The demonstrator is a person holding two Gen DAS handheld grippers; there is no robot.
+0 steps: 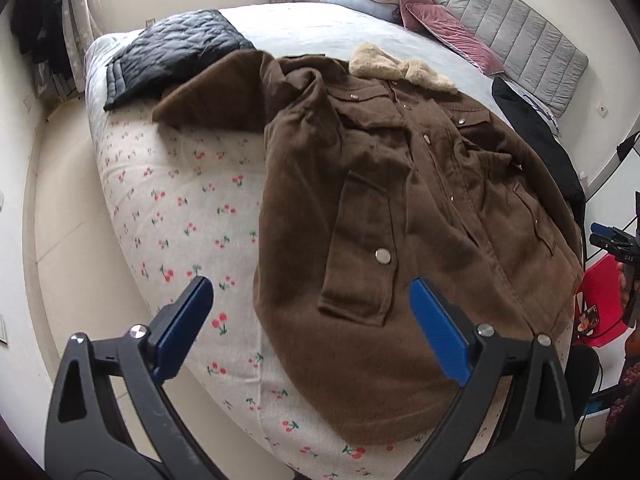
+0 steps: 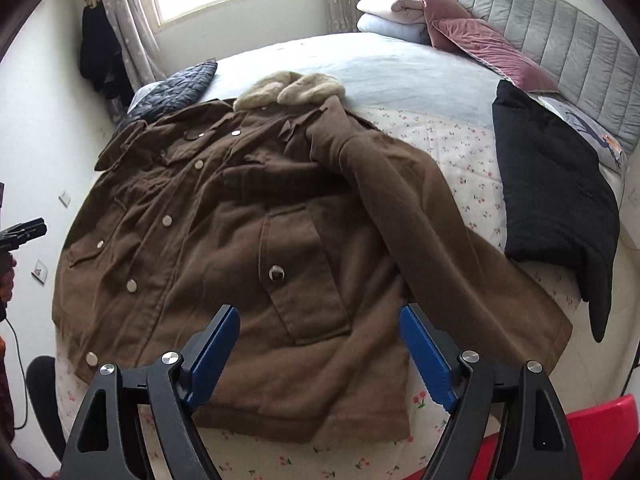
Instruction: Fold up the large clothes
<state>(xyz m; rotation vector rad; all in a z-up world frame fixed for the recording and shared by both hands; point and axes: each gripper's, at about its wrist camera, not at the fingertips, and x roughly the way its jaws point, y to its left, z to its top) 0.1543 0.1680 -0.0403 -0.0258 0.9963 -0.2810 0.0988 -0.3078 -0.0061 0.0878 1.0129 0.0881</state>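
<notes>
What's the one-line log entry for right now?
stage: pre-fold | brown coat: spread front-up on bed, both sleeves out | left gripper: jaws open, empty | right gripper: jaws open, empty, above hem

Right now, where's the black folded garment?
In the right wrist view, the black garment lies on the bed's right side, beside the brown coat's outstretched sleeve, below the pink pillows.
</notes>
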